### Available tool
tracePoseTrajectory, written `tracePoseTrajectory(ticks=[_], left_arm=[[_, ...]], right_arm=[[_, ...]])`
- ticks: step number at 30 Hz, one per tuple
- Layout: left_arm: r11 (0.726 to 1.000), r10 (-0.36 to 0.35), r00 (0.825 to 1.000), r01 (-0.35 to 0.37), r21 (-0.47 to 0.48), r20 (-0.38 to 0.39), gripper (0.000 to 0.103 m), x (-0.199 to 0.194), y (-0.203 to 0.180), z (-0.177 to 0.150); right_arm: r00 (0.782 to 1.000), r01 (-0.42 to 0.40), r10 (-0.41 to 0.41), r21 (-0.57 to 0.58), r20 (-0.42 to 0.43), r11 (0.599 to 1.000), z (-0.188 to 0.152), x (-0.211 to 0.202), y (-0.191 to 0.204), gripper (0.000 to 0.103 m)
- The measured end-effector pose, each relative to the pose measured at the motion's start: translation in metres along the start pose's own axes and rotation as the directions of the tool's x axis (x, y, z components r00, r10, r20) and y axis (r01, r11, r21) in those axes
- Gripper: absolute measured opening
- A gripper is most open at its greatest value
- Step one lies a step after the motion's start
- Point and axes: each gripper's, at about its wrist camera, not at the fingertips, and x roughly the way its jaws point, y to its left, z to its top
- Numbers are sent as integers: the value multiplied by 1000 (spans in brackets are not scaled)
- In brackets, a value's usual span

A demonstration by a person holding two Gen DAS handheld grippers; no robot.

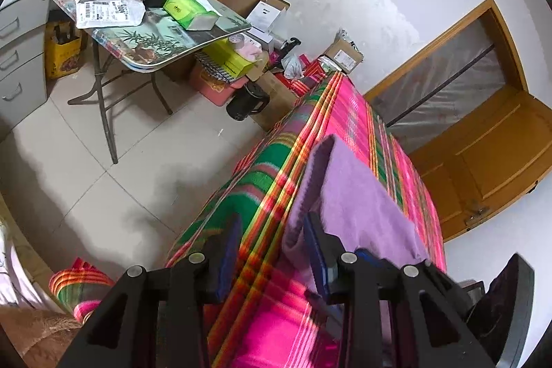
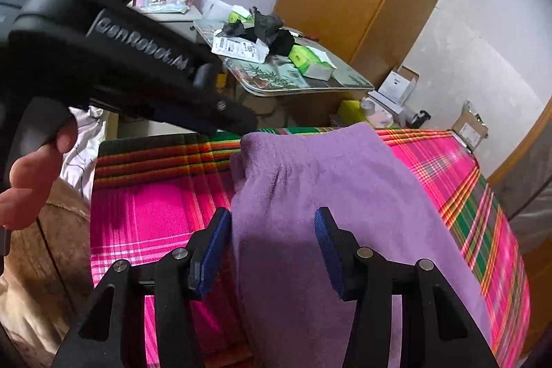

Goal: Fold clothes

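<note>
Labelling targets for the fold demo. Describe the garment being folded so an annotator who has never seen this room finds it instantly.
Find the bed covered with the pink, green and orange plaid blanket. On top lies the purple fleece garment, with the open right gripper over it and the left gripper at its edge. It is the only plain, single-colour cloth on the striped plaid.

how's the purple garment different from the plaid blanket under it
The purple garment is one plain lilac colour; the plaid blanket is striped in pink, green and orange. The garment covers only part of the surface and is bunched at its far left corner, while the blanket spreads flat across the whole top and hangs over the edge. Both look soft and fuzzy.
</note>
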Motion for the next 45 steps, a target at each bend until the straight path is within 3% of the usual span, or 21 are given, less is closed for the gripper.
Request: tracePoseTrajectory(ticks=[3,4,5,8,15,20,24,26,31,35,45], left_arm=[[1000,-17,1000,17,-2,-7,37,2,-3,3],[1000,-18,1000,18,-1,-8,37,3,-3,4],[1000,-19,1000,19,1,-9,37,4,-4,5],[1000,-18,1000,18,-5,-14,37,5,-4,9],[997,-69,996,67,-38,-61,37,14,0,17],[972,-207,973,193,-131,-98,39,18,7,25],[957,-257,953,229,-176,-158,43,28,7,31],[954,-273,942,238,-184,-193,43,35,4,33],[959,-248,942,207,-194,-224,43,45,3,38],[950,-275,924,218,-226,-264,43,56,1,39],[944,-296,901,225,-241,-316,43,83,-13,51]], right_arm=[[1000,11,-11,-5,-3,1000,0,1,0,36],[1000,20,-20,-4,-1,1000,0,1,0,22],[1000,27,-27,-2,2,1000,0,1,-1,16],[999,36,-36,-4,15,999,-1,-1,-2,10],[996,65,-65,13,63,998,-3,-12,-4,8],[994,63,-67,41,90,997,-4,-17,-10,8],[992,60,-66,55,104,997,-6,-21,-13,8],[992,59,-65,59,109,997,-6,-22,-14,8],[991,66,-72,51,116,997,-8,-24,-12,8],[990,64,-69,46,119,997,-10,-28,-8,8],[991,50,-56,57,120,997,-13,-31,-8,8]])
